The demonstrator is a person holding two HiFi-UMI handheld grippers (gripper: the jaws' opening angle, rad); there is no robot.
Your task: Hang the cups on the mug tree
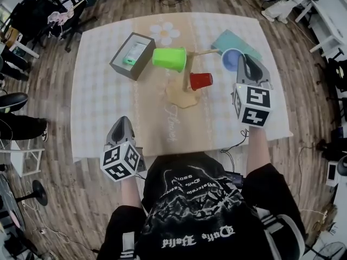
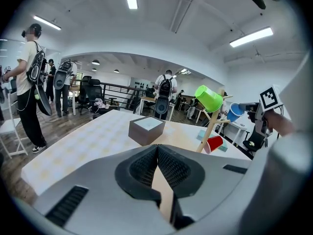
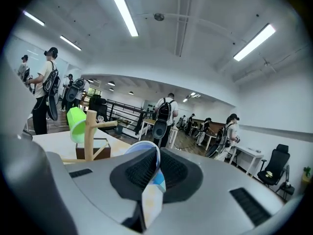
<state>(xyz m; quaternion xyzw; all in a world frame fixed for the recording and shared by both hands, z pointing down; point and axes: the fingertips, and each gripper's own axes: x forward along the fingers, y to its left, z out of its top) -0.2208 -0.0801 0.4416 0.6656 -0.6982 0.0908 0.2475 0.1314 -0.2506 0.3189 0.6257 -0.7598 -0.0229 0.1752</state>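
The wooden mug tree (image 1: 181, 95) stands mid-table with a green cup (image 1: 169, 58) and a red cup (image 1: 201, 80) hanging on its pegs. My right gripper (image 1: 242, 59) is shut on the rim of a blue cup (image 1: 231, 59), held in the air just right of the tree's top. In the right gripper view the blue cup's wall (image 3: 151, 173) is pinched between the jaws, with the green cup (image 3: 76, 124) and tree post (image 3: 89, 133) ahead at left. My left gripper (image 1: 121, 121) is shut and empty over the table's near edge.
A grey open box (image 1: 133, 54) with a green item inside sits left of the tree. A teal flat pad (image 1: 234, 40) lies at the back right. The table wears a pale checked cloth (image 1: 103, 102). Chairs and people stand around the room.
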